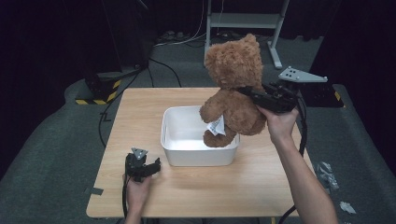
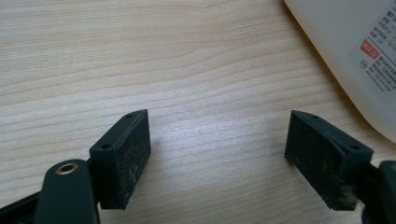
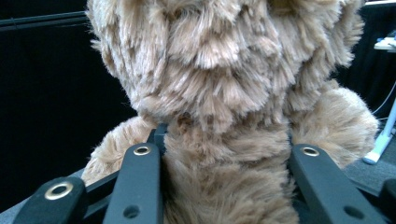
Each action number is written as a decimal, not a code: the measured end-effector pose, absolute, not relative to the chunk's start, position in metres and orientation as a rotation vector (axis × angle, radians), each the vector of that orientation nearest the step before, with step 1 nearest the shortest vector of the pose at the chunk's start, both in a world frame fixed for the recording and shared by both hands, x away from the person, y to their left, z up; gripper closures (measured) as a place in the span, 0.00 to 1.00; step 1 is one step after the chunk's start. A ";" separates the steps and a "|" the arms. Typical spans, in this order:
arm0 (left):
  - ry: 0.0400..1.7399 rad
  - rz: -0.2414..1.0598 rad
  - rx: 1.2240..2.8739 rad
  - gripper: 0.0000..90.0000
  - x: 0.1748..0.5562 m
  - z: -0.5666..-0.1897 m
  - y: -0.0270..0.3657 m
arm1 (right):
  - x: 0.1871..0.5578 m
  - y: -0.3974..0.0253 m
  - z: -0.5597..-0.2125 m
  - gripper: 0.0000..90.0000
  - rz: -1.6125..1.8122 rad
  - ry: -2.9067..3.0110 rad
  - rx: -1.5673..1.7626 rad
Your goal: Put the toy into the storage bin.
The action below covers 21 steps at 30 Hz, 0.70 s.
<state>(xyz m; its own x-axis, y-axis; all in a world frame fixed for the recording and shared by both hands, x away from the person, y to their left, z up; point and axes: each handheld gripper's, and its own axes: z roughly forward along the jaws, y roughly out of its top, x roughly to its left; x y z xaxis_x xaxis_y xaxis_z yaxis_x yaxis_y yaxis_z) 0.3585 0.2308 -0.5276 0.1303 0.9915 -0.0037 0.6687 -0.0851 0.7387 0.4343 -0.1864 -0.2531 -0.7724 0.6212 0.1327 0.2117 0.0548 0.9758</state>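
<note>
The right gripper point(image 1: 254, 95) clamped the bear point(image 1: 234, 88) just below the head, one jaw on each side of the upper body, as the right gripper view showed point(image 3: 224, 177); a grip this high let the legs hang freely beneath. The bear was upright over the right half of the bin point(image 1: 173, 140), its feet at or just inside the near right rim, a white tag point(image 1: 215, 126) dangling behind; contact with the bin floor could not be told. Judged from this pose, the bear was being lowered into, or lifted out of, the bin. The left gripper point(image 1: 145, 169) rested on the table point(image 1: 140, 107) just left of the bin's near corner, jaws apart and empty point(image 2: 217, 154), apparently standing by, clear of the bear's path.
</note>
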 end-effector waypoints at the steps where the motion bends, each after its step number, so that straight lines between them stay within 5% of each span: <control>1: 1.599 0.702 1.820 0.25 0.359 -0.528 0.231 | 0.434 -0.186 -0.253 0.68 1.770 2.015 0.839; 21: 1.600 0.703 1.821 0.25 0.359 -0.528 0.231 | 0.437 -0.165 -0.256 0.68 1.796 2.051 0.825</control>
